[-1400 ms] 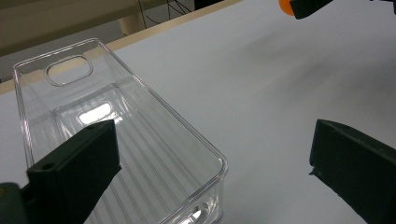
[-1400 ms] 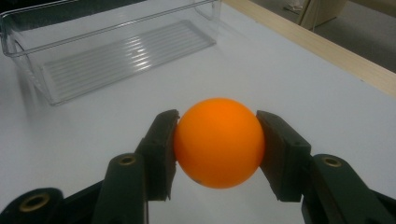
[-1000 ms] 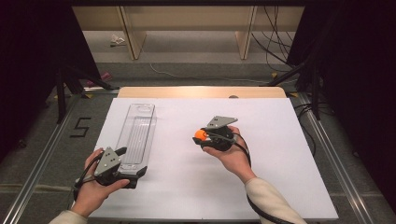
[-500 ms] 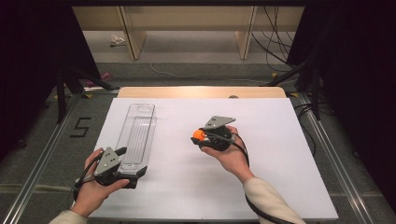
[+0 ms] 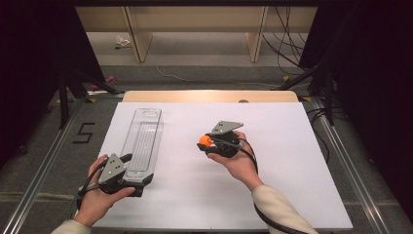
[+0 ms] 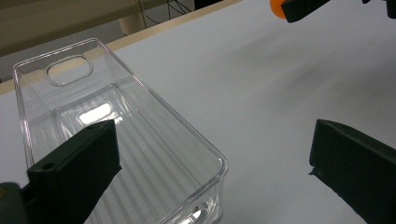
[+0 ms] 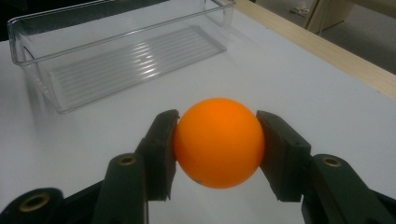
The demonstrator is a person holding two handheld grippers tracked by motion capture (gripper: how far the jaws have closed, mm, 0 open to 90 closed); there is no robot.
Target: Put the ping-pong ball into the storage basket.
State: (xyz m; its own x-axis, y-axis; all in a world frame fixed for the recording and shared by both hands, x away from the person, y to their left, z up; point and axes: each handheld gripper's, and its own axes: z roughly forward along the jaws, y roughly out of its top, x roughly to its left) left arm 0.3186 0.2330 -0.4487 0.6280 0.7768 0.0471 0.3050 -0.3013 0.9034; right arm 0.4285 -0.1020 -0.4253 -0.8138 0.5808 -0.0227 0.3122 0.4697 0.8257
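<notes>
The right gripper (image 5: 203,145) clamps the orange ball (image 7: 218,141) between its two jaws and holds it above the white table (image 5: 292,195), well apart from the clear plastic tray (image 5: 142,141), which lies empty at the table's left side. The left gripper (image 5: 139,173) rests at the near end of the tray, its jaws spread wide and gripping nothing. Judged from this, pickup is complete; carrying the ball to the tray and releasing it inside remain.
</notes>
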